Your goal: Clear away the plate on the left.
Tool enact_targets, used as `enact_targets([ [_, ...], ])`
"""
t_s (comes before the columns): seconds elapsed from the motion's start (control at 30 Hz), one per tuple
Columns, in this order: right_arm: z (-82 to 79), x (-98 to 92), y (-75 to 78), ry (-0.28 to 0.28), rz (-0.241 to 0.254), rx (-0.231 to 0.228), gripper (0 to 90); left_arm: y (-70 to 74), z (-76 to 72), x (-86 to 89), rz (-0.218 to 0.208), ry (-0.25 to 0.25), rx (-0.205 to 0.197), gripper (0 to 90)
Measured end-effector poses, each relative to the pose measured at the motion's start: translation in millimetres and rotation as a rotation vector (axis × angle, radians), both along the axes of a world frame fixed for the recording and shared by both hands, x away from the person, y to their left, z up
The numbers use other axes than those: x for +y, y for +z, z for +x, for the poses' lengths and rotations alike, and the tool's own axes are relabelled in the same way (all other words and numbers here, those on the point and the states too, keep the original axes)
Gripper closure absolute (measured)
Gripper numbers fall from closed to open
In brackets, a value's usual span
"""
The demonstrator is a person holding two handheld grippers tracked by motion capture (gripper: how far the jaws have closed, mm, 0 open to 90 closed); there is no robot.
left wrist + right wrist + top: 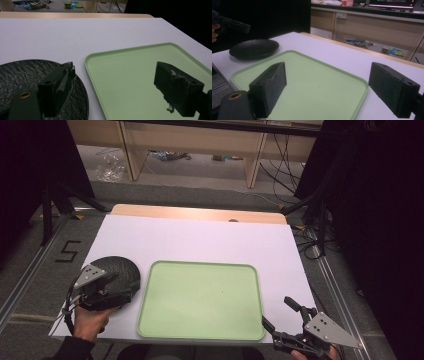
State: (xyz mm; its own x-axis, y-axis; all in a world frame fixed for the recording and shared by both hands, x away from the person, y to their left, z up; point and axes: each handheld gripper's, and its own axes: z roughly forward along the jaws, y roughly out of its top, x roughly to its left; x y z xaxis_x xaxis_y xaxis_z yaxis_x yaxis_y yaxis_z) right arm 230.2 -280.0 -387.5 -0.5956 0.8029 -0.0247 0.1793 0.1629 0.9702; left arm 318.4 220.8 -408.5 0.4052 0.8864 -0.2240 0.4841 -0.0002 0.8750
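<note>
A pale green tray (200, 295) lies empty at the front middle of the white table (200, 240). A black textured plate (119, 266) sits just left of it, also empty. My left gripper (119, 281) hovers low over the plate's near right part and is open wide. In the left gripper view one jaw stands over the plate (25, 72) and the other over the tray (125, 62). My right gripper (276, 311) is open at the tray's front right corner and holds nothing. It looks across the tray (312, 75) towards the plate (253, 48).
Bare white tabletop stretches behind the tray, with a wooden strip (200, 213) along its far edge. Black stand legs (50, 205) and cables (305, 240) flank the table on the floor. A wooden bench (195, 140) stands farther back.
</note>
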Motion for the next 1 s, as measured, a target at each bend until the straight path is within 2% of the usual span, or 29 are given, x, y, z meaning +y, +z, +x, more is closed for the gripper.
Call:
enact_targets([
  [0.1,-0.1,0.1,0.3,0.001,-0.001,0.002,15.5,0.6,1.5,1.1,0.005,0.000,0.007,15.6],
  [0.2,-0.5,-0.2,0.6,0.005,-0.005,0.009,15.5,3.0,2.4,7.1,0.017,0.016,-0.009,15.6],
  [0.23,0.1,-0.1,0.3,0.001,0.001,-0.002,15.5,2.7,3.1,8.9,0.013,0.025,-0.005,15.5],
  [0.37,-0.1,0.3,0.2,0.014,-0.002,0.011,15.6,0.3,6.9,16.3,0.007,0.048,0.010,15.6],
  [0.5,1.4,-0.2,-0.2,0.018,-0.009,-0.009,15.6,-3.0,11.7,23.5,-0.010,0.075,0.043,15.9],
  [0.6,0.2,0.3,-0.3,0.015,-0.005,0.005,15.6,-3.3,14.7,30.8,-0.012,0.110,0.043,16.1],
  [0.63,1.7,-0.1,-0.5,0.024,-0.012,-0.014,15.6,-4.1,15.8,33.2,-0.017,0.123,0.047,16.1],
  [0.7,1.9,0.0,-0.5,0.024,-0.012,-0.014,15.6,-5.8,18.9,38.6,-0.020,0.144,0.060,16.1],
  [0.73,-0.1,0.8,-0.5,0.014,-0.004,0.016,15.6,-6.4,20.6,41.3,-0.021,0.154,0.071,16.1],
  [0.83,0.1,1.0,-0.5,0.013,-0.007,0.012,15.6,-8.9,26.0,49.0,-0.027,0.186,0.094,16.1],
  [0.9,0.2,1.5,-0.7,0.020,-0.004,0.017,15.6,-10.0,27.7,51.9,-0.033,0.186,0.100,17.5],
  [0.93,0.1,1.2,-0.4,0.024,-0.008,0.019,15.6,-13.0,31.2,57.8,-0.046,0.186,0.126,17.3],
  [1.0,0.2,1.2,-0.2,0.027,-0.006,0.020,15.6,-15.6,34.7,64.0,-0.056,0.198,0.144,17.2],
])
